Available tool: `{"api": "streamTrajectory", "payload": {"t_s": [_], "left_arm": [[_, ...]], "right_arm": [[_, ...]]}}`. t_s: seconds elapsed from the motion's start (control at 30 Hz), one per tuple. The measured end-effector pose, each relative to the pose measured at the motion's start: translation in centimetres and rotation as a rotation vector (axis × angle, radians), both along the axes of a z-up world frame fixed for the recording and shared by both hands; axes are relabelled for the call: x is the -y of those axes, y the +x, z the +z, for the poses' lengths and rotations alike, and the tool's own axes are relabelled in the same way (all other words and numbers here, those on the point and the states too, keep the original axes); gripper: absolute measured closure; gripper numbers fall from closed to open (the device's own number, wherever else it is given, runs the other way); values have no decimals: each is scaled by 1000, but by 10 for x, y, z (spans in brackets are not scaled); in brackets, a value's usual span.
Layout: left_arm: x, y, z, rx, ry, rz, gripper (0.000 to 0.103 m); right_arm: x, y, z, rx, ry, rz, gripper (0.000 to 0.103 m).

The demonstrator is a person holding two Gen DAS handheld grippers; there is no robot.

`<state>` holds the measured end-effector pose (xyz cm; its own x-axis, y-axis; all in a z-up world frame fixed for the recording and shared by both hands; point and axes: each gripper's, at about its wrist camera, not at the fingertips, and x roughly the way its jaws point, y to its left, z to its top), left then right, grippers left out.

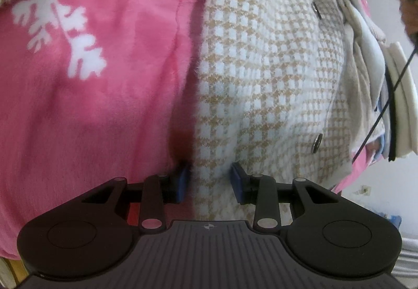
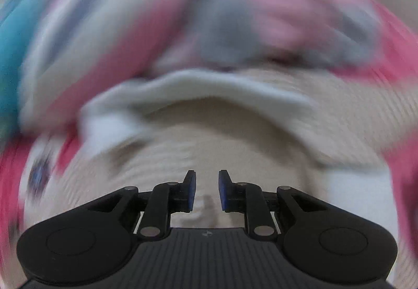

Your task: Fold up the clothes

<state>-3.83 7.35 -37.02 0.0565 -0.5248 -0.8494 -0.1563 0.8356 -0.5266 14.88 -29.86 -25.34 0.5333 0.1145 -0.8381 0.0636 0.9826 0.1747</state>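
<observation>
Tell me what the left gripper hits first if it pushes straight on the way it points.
Most likely the checked beige-and-white coat: the left gripper already has its edge between its fingers, and the pink snowflake blanket lies beside and under it.

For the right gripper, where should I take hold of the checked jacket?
Judging by the left wrist view, take the checked jacket at its buttoned front edge. Come from the right side, fingers straddling the edge: it lies exposed there, while the left gripper already pinches the opposite edge beside the pink blanket.

Checked jacket [image 1: 261,67] fills left gripper [image 1: 210,181] gap; pink blanket [image 1: 91,80] alongside (no bare surface).
</observation>
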Motion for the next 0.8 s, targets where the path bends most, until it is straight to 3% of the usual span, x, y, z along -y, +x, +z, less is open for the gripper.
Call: {"api": "streamTrajectory", "payload": {"t_s": [0.07,0.17,0.27,0.33,0.37,0.43,0.5,0.6,0.7,0.8], "left_arm": [[-4,-2,0,4,-1,-5,68],[0,-1,0,16,10,-28,68],[2,-3,2,36,25,-53,68],[2,-4,3,48,28,-65,68],[2,-4,3,53,29,-71,68],[2,-5,3,61,28,-80,68],[1,-4,3,65,25,-89,68],[-1,-2,2,53,14,-86,68],[-3,0,1,42,5,-83,68],[-5,1,1,37,-4,-82,68]], "right_arm": [[-50,11,3,5,-73,216,83],[-102,38,-17,14,-99,397,83],[-127,71,-51,-5,-185,451,83],[-112,104,-72,5,-319,372,85],[-98,122,-74,17,-326,306,89],[-55,158,-73,19,-212,165,96],[-27,180,-71,2,-103,110,100],[-12,176,-57,9,-31,59,97],[-11,149,-35,-16,32,77,91],[-8,124,-6,14,20,47,91]]}}
